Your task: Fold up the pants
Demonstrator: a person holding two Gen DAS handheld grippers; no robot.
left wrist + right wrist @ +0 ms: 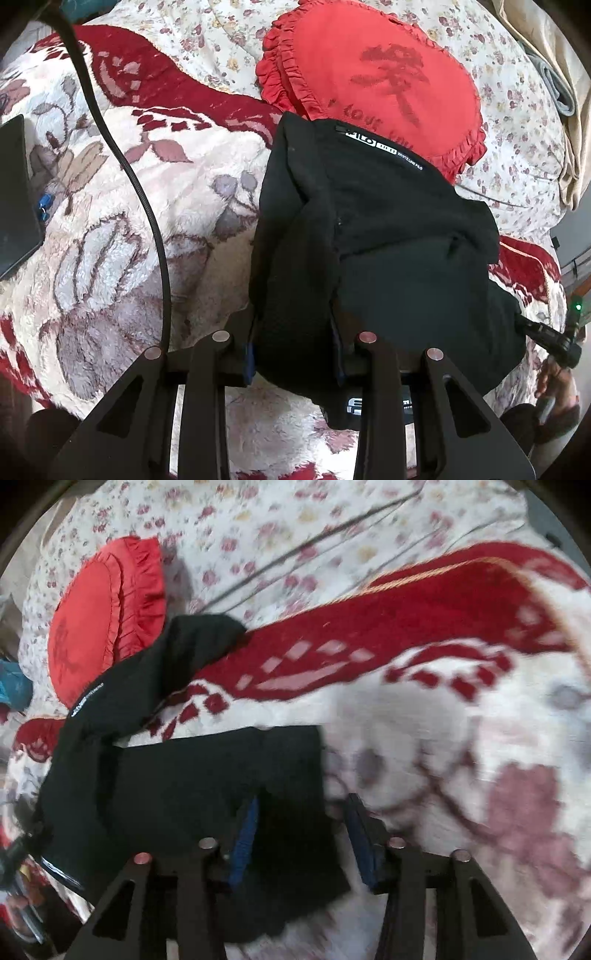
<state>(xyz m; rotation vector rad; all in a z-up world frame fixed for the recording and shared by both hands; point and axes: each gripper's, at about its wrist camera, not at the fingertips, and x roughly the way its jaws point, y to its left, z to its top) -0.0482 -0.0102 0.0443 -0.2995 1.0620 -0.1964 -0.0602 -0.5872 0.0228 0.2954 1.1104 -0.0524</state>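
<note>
Black pants (388, 236) with a white printed label lie folded in a bunch on a fluffy white and red blanket (155, 192). My left gripper (295, 350) stands wide apart with a thick fold of the pants between its blue-padded fingers. In the right wrist view the pants (177, 768) spread from the lower middle up to the left. My right gripper (301, 834) is open, with the edge of the pants lying between its fingers. That view is blurred by motion.
A round red frilled cushion (373, 81) lies just behind the pants on a floral sheet (517, 122); it also shows in the right wrist view (99, 616). A black cable (122, 155) hangs at left. A dark flat object (14, 192) lies at the left edge.
</note>
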